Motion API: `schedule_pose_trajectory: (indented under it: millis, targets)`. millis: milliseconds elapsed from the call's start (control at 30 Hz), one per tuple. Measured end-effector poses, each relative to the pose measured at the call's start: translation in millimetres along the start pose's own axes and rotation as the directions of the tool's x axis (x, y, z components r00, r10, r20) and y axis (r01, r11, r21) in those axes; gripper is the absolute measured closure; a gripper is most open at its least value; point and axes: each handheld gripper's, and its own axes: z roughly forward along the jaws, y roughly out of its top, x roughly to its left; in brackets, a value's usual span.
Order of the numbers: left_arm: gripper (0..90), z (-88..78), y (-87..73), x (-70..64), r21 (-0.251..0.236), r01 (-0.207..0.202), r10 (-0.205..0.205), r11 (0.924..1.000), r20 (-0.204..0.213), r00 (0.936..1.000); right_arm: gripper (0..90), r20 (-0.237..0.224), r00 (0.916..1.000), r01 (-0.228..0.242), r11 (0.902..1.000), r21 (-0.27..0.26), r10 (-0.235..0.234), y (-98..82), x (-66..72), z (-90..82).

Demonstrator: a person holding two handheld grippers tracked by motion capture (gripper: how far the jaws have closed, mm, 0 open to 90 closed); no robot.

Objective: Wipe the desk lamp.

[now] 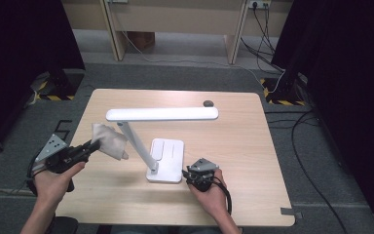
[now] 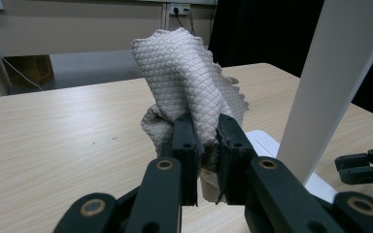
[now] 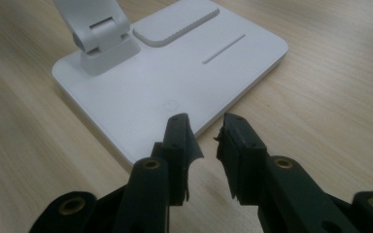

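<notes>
Left tongs clamp cloth, its length standing upward; right tongs narrow, gripping nothing, at lamp base corner

I am sitting in what looks like a lab or a recording room rather than a home. My wooden table stands alone on grey carpet, with black curtains closing off both sides. Yellow and black hazard tape marks the feet of the stands beside the curtains. Loose cables run across the floor to wall sockets on the pale back wall. Plain light-wood desks line that wall, and a cardboard box sits under them.
</notes>
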Motion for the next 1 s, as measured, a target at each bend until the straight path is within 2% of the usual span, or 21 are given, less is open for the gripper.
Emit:
schedule_pose_trajectory:
  millis: [367, 600, 733, 1000]
  targets:
    - [80.3, -6.5, 2.7, -0.2, -0.007, -0.019, 0.019, 0.9998, -0.002, 0.9998, 70.7, -0.014, 0.9998, -0.016, 0.9998, -0.013, 0.016, 2.5, 4.8, 2.5]
    - [80.3, -10.1, 7.8, -0.8, -0.018, -0.030, 0.030, 0.9994, 0.002, 0.9996, 71.3, -0.021, 0.9998, -0.009, 0.9998, -0.019, 0.008, 7.8, 6.4, 9.0]
    - [80.2, -11.9, 12.4, -1.6, -0.032, -0.024, 0.024, 0.9992, 0.003, 0.9997, 73.5, -0.016, 0.9999, 0.000, 0.9998, -0.020, 0.000, 11.3, 7.4, 12.0]
    - [80.2, -15.7, 25.9, -3.7, -0.061, -0.049, 0.049, 0.9969, 0.007, 0.9988, 81.1, -0.031, 0.9994, 0.016, 0.9996, -0.023, -0.016, 16.8, 12.6, 20.9]
